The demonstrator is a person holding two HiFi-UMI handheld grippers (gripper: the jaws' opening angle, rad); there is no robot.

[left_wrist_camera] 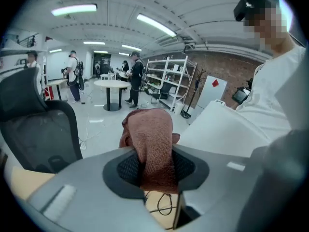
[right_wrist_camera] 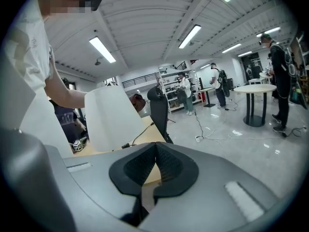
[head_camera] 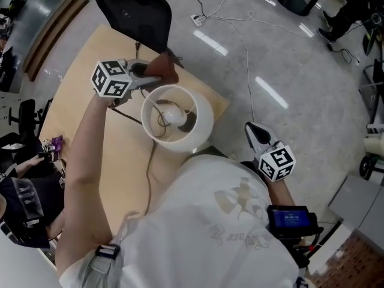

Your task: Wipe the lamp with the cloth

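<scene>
A lamp with a white round shade (head_camera: 201,122) stands on the wooden table (head_camera: 90,131), its bulb (head_camera: 174,114) showing from above. My left gripper (head_camera: 157,74) is just beyond the shade's far rim, shut on a brown cloth (head_camera: 165,68). In the left gripper view the cloth (left_wrist_camera: 152,144) hangs bunched between the pads of the gripper (left_wrist_camera: 154,170), and the shade (left_wrist_camera: 227,129) lies close on the right. My right gripper (head_camera: 257,134) is off the table's right edge, over the floor, shut and empty. It (right_wrist_camera: 155,166) looks toward the shade (right_wrist_camera: 110,117).
A black office chair (head_camera: 135,8) stands at the table's far edge, right behind the cloth. The lamp's cord (head_camera: 148,167) runs across the table toward me. Cables (head_camera: 240,29) lie on the grey floor. A seated person (head_camera: 24,191) is at the left.
</scene>
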